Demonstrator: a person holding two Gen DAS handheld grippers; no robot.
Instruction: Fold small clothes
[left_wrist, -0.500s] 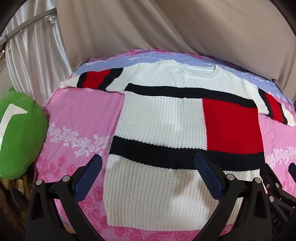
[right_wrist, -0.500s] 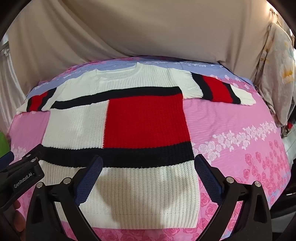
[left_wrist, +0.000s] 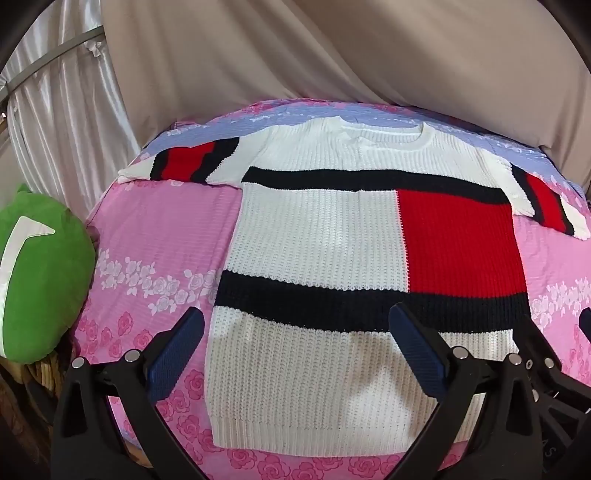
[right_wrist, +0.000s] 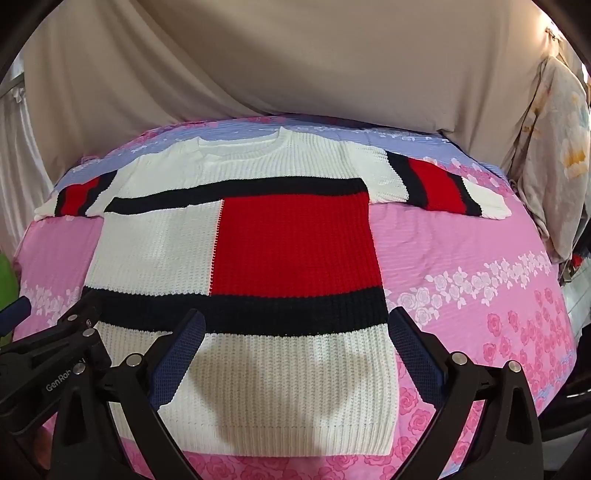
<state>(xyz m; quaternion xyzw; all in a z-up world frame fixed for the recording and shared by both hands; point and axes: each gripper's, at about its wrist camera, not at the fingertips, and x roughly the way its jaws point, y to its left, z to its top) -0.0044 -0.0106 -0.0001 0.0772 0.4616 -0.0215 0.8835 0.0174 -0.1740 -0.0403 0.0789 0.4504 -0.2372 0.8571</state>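
Observation:
A small knit sweater (left_wrist: 317, 236), white with black bands and a red block, lies flat and face up on a pink floral bedsheet (left_wrist: 166, 229), both short sleeves spread out. It also shows in the right wrist view (right_wrist: 236, 251). My left gripper (left_wrist: 295, 332) is open and empty, hovering above the sweater's lower hem area. My right gripper (right_wrist: 295, 332) is open and empty, above the hem's right half. The left gripper's body (right_wrist: 44, 362) shows at the lower left of the right wrist view.
A green cushion (left_wrist: 37, 273) lies off the bed's left edge. Beige draped cloth (left_wrist: 332, 55) hangs behind the bed, with pale curtains (left_wrist: 66, 110) at left. A floral cloth (right_wrist: 554, 147) hangs at the far right. The sheet (right_wrist: 480, 266) extends right of the sweater.
Both grippers have shifted only slightly, edging a little lower over the hem. The sweater has not moved.

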